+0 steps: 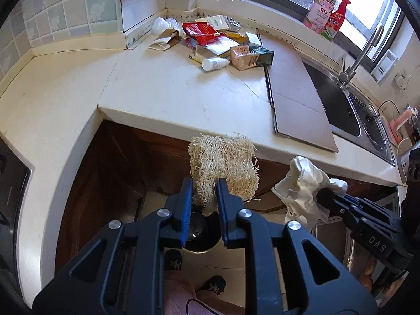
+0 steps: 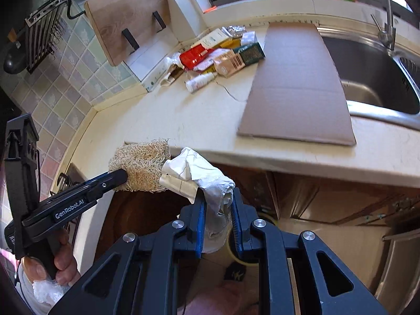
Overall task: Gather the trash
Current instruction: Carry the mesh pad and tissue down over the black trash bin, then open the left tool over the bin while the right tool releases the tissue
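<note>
My left gripper (image 1: 204,187) is shut on a tan fibrous loofah pad (image 1: 223,168), held in the air just off the counter's front edge. Beside it to the right, my right gripper (image 2: 218,200) is shut on a crumpled white paper wad (image 2: 207,178). From the right wrist view the left gripper (image 2: 123,177) and its loofah pad (image 2: 143,164) sit at the left, touching the paper. A pile of trash (image 1: 223,42) (image 2: 223,52), with boxes, wrappers and a small white bottle, lies at the back of the counter. A dark round container (image 1: 200,233) stands on the floor below the left gripper.
A flat cardboard sheet (image 2: 296,84) lies on the cream counter (image 1: 170,89) beside the steel sink (image 2: 372,73) with its tap (image 2: 387,26). Bottles (image 1: 328,13) stand on the window sill. A wooden board (image 2: 128,18) hangs on the tiled wall. A person's shoes (image 1: 212,283) are on the floor.
</note>
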Tool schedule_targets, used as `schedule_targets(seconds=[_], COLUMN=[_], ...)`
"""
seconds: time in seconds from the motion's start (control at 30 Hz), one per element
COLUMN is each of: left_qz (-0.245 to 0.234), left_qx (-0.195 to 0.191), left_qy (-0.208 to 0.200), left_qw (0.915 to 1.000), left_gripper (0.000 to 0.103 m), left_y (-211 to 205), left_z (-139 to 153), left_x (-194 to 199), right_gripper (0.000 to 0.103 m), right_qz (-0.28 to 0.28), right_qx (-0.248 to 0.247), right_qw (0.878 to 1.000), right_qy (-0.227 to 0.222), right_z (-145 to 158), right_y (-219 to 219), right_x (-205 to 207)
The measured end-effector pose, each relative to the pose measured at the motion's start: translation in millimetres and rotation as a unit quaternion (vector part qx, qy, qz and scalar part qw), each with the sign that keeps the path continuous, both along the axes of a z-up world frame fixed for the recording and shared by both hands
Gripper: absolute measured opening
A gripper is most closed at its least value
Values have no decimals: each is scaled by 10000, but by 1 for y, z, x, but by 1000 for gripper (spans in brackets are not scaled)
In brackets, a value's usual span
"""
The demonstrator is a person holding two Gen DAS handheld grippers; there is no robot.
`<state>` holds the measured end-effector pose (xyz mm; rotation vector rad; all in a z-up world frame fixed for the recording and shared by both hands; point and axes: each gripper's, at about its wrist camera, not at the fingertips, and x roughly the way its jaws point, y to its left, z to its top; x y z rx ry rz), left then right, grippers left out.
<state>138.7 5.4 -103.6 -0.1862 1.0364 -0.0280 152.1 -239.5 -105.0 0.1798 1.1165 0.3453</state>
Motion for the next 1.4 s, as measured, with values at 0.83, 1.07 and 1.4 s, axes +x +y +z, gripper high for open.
schedule_targets(seconds=[0.83,1.07,1.4], left_qz=[-176,-253,-568], left_qx=[642,747,733], left_qy=[1412,1755,1996], left_qw=[9877,9813,9755], left_gripper=[15,16,20], left_y=[-48,-48,-57], left_z=[-222,-271,-314], left_x=[-6,10,34], right_gripper=[17,17,17], right_qz=[-545,-813,-893], right_qx=[-413,-359,-399], right_qw=[9890,9826,9766], right_qy=[1314,1633,1914], right_z=[-221,-285,-342], right_y=[-53,-62,-59], right_x=[-56,-43,-29])
